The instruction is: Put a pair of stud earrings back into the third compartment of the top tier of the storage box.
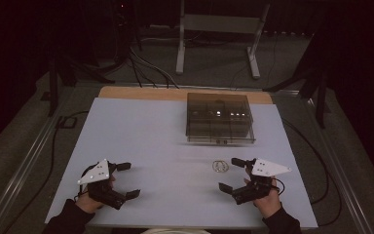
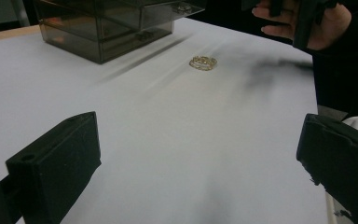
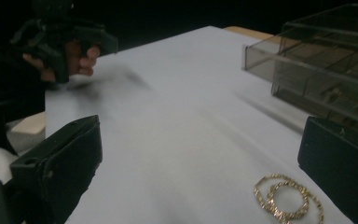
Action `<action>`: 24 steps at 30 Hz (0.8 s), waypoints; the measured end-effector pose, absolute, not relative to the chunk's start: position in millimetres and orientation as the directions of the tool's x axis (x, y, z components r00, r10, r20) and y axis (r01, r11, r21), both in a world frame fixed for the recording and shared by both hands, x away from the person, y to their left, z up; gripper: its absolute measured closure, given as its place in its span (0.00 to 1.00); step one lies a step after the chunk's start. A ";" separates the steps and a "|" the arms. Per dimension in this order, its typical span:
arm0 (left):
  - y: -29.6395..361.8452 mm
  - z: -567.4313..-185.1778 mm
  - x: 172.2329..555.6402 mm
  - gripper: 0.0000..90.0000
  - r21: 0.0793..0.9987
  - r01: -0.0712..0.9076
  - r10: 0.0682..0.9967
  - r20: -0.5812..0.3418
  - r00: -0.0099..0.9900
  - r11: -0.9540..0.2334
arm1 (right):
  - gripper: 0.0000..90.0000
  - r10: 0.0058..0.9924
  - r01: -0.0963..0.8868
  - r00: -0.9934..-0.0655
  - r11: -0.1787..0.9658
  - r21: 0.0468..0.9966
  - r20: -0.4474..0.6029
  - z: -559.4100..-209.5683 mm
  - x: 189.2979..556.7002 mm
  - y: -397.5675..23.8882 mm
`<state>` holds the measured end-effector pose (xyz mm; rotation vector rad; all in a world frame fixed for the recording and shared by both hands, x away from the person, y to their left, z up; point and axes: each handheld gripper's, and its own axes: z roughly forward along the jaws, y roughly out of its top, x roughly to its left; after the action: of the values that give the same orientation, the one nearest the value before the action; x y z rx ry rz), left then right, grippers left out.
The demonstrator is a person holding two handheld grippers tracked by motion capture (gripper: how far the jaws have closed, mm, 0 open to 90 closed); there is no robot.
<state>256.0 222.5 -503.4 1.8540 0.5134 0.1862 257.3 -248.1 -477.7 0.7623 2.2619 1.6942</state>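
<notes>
Just beyond the spread, empty right gripper point(image 1: 233, 174) fingers point(image 3: 60, 168), thin gold coiled chain point(image 3: 286, 197) is approached; flat links could be pushed across the smooth counter point(image 1: 151, 146) rather than gripped.

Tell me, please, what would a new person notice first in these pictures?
First, the smoky transparent drawer box at the far middle of the pale table, with one drawer pulled slightly out. Next, the small gold chain coiled on the table in front of the box, close beside the right tool. Both the right tool and the left tool rest near the front edge with jaws wide open, holding nothing.
</notes>
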 end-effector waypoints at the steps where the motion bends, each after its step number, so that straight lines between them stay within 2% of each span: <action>1: 222.0 -503.1 256.2 0.01 0.933 0.253 0.433 -0.122 0.893 -0.258 | 0.00 0.527 0.272 -0.839 0.195 0.942 0.133 -476.1 257.9 -248.3; 12: 221.6 -502.9 255.9 0.01 0.933 0.250 0.422 -0.124 0.898 -0.258 | 0.00 0.598 0.282 -0.792 0.176 0.943 0.125 -470.0 270.3 -251.3; 14: 221.5 -502.7 256.0 0.01 0.933 0.252 0.424 -0.125 0.897 -0.258 | 0.00 0.582 0.303 -0.800 0.179 0.936 0.147 -471.5 273.9 -251.1; 24: 220.6 -502.6 255.7 0.01 0.933 0.253 0.424 -0.126 0.897 -0.256 | 0.00 0.623 0.347 -0.766 0.192 0.918 0.159 -479.6 286.6 -251.0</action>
<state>255.7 220.6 -502.6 1.8514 0.5032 0.1763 286.6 -251.0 -479.6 0.9264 2.2193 1.6027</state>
